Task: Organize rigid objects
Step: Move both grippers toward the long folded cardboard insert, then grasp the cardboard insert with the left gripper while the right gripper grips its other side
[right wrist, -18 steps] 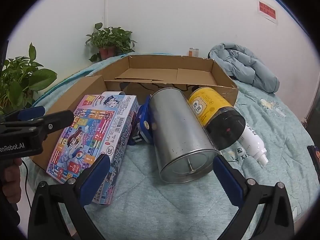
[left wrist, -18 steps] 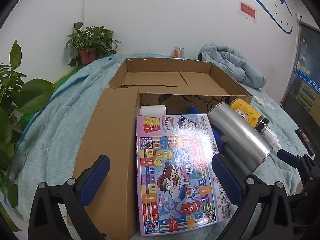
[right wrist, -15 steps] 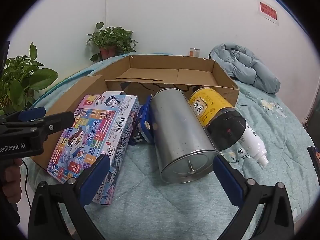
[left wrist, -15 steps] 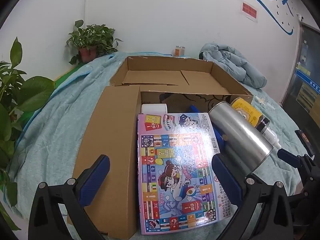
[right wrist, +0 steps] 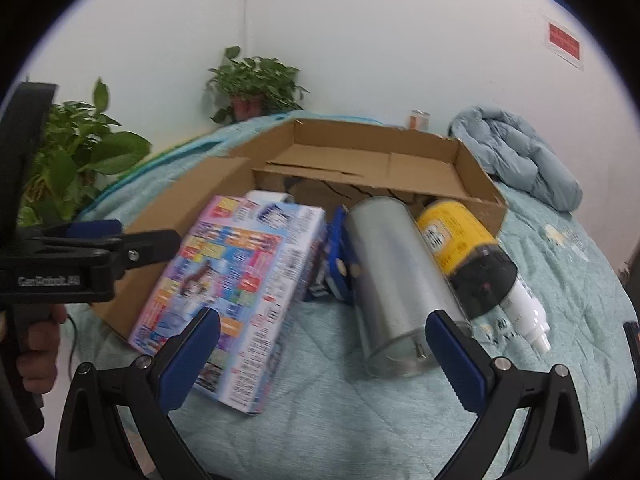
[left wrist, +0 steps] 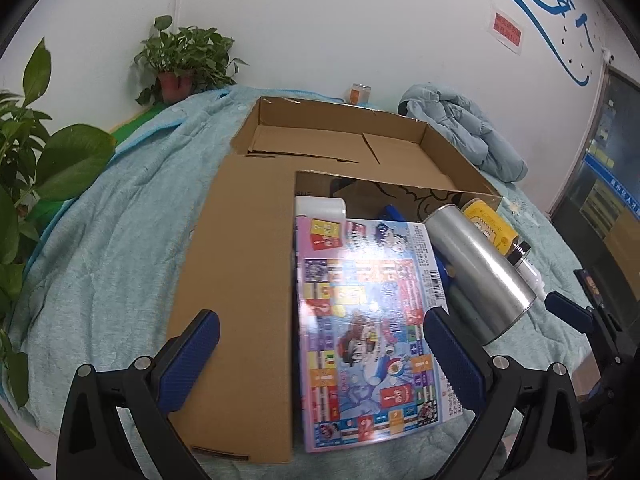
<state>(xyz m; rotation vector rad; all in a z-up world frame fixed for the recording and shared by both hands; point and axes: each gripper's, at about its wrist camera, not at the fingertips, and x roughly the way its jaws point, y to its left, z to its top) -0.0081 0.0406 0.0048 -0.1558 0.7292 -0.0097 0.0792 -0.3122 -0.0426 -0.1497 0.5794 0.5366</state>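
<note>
1. since the earlier frames both cameras have closed in a little on the pile: the board game box (left wrist: pixel 372 344) fills more of the left wrist view, and the right wrist view has blurred and swung so that the steel canister (right wrist: pixel 392 280) sits nearer its centre.
2. the left gripper (left wrist: pixel 320 354) stands with its jaws wide apart and nothing between the pads; it hangs over the seam where the box's laid-out cardboard flap (left wrist: pixel 240 280) meets the game box, probably lining up on that box.
3. the right gripper (right wrist: pixel 320 354) is likewise spread fully and empty, aimed at the gap between the game box and the canister.
4. the things to sort all lie outside the cardboard box (right wrist: pixel 472 168), crowded against its near wall on the blue quilt (right wrist: pixel 340 420): game box, a blue object (right wrist: pixel 340 264) mostly hidden, canister on its side, yellow jar with a black lid (right wrist: pixel 464 248), and a white bottle (right wrist: pixel 528 316) beyond it.
5. a white roll (left wrist: pixel 320 208) peeks out behind the game box.
6. the box interior looks empty, so nothing seems packed yet.
7. the canister and jar lie on their sides and could roll on the soft quilt if nudged; the flat game box looks the steadier first pick.
</note>
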